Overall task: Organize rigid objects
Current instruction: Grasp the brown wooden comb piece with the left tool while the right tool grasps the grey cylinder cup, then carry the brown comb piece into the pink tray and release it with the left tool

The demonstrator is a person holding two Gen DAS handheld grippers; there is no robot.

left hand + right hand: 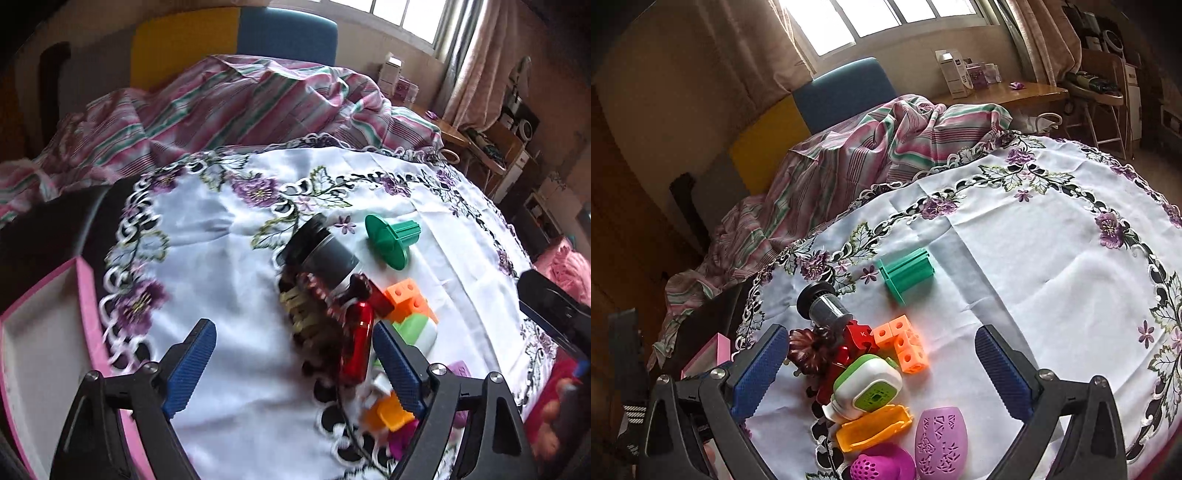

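Pink box [40, 332] at the counter's left edge looks empty in the part visible: sorting barely begun, by my reading. Pile sits mid-cloth, untouched: grey jar [325, 254], green funnel piece [391, 236], orange cubes [905, 341], red bottle [356, 343], brown clip [314, 325], white-green gadget [868, 384], purple egg [940, 439]. Left tongs [295, 369] spread, pinching nothing, over the clip and bottle. Right tongs [879, 369] spread wide and empty above the gadget. Everything remains to be boxed.

Only legible mark: "K" on red block [862, 334].
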